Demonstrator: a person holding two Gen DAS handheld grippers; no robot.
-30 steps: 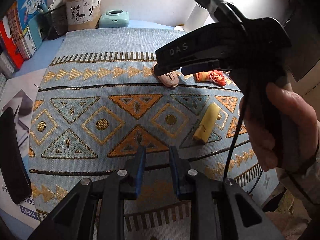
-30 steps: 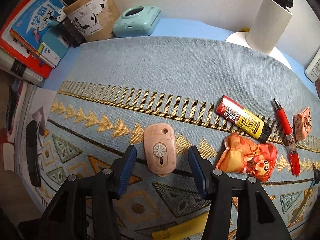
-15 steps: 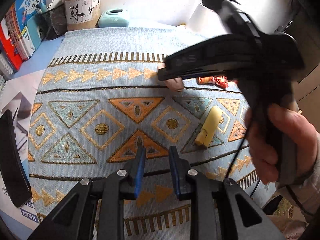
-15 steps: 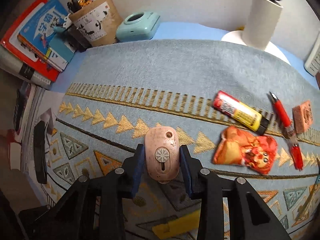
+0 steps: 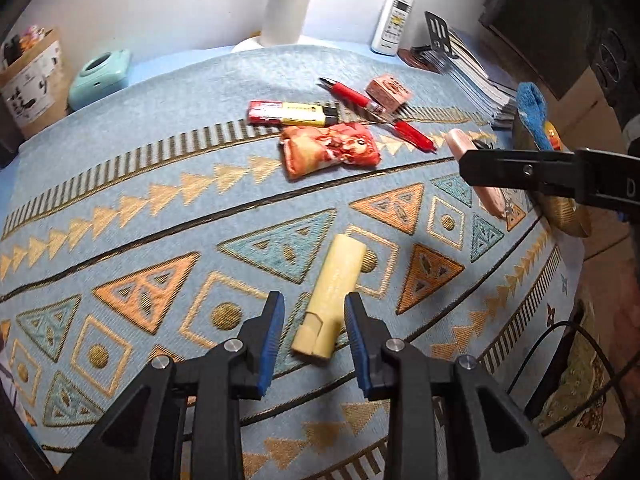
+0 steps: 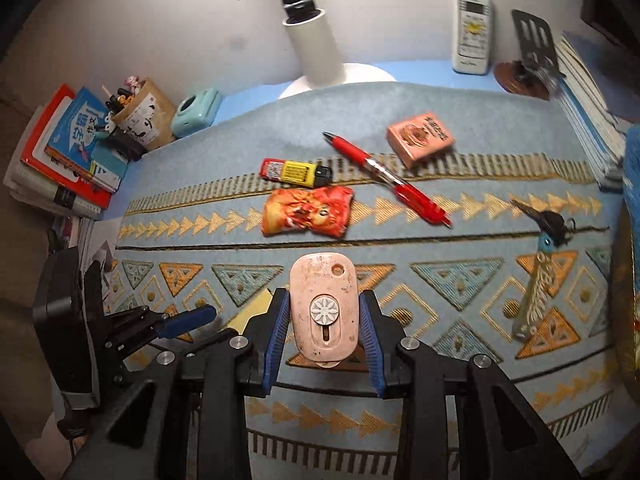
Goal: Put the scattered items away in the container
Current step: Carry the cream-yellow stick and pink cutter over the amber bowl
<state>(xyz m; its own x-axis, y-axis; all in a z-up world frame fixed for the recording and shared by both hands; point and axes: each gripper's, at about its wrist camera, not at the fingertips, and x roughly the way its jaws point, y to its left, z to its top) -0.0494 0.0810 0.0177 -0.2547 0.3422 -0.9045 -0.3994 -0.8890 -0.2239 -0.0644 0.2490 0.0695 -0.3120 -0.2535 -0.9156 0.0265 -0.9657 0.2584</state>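
A yellow tube (image 5: 334, 292) lies on the patterned cloth (image 5: 160, 208). My left gripper (image 5: 314, 314) is open, with one blue finger on each side of the tube's near end. My right gripper (image 6: 324, 302) is shut on a pink oval cutter (image 6: 322, 280) and holds it above the cloth. The left wrist view shows that gripper (image 5: 520, 170) at the right edge with the pink cutter (image 5: 458, 142) in it. A gold-brown round container (image 5: 564, 210) with a blue cloth (image 5: 532, 112) on it sits just beyond, mostly hidden.
On the far half of the cloth lie a red and yellow lighter (image 6: 296, 171), an orange snack packet (image 6: 308, 214), a red pen (image 6: 384, 178) and a small pink box (image 6: 420, 136). A key with a peacock fob (image 6: 536, 292) lies to the right. Books, a pen cup and a remote line the back.
My right gripper shut on the pink cutter, lifted it and carried it to the right. My left gripper opened wider and moved right until its fingers flanked the yellow tube.
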